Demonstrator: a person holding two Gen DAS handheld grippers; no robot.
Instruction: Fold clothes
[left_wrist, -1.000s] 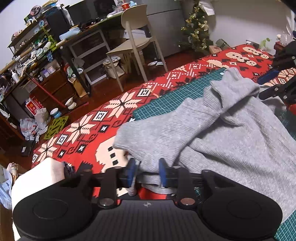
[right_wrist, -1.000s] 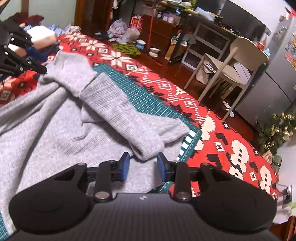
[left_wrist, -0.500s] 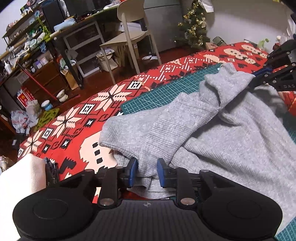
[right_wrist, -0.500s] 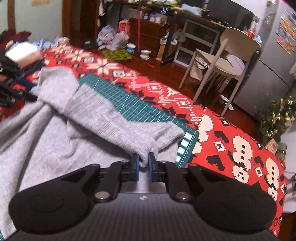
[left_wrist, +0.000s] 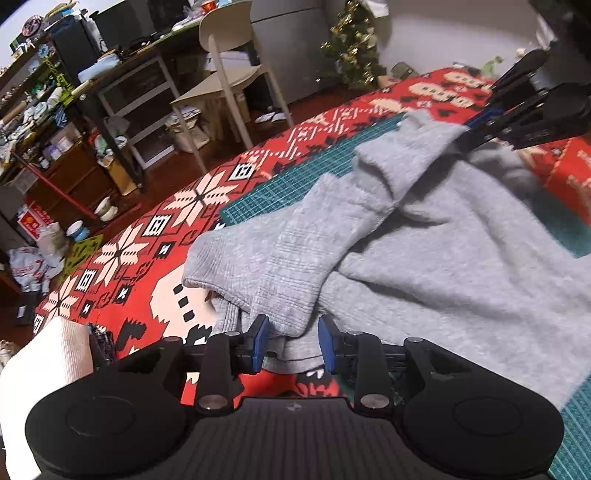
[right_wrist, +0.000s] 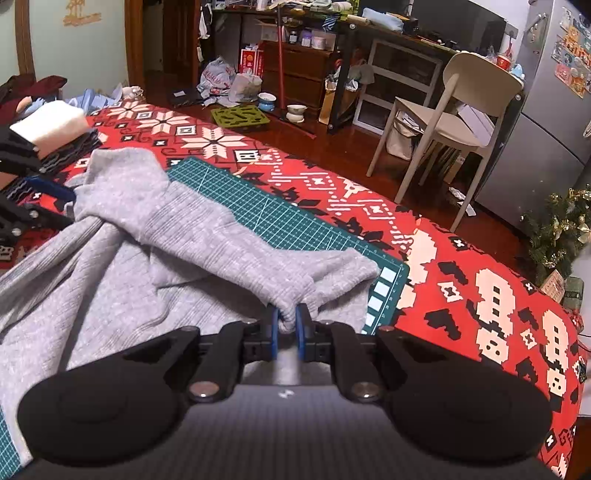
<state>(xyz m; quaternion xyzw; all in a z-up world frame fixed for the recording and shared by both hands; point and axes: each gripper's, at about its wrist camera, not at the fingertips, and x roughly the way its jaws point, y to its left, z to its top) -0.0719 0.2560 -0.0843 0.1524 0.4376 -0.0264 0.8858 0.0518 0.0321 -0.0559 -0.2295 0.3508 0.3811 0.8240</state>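
Now my right gripper (right_wrist: 286, 328) pinches the gray sweater (right_wrist: 177, 254) at six o'clock; my left gripper (left_wrist: 291, 343) is spread wide around its fold; it sprawls across the green mat (right_wrist: 266, 218).

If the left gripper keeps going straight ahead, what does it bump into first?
Probably the grey sweater: a bunched fold of it lies right between the open fingers of the left gripper, though exact depth is unclear.

no legible text, labels, brands or numbers on anything
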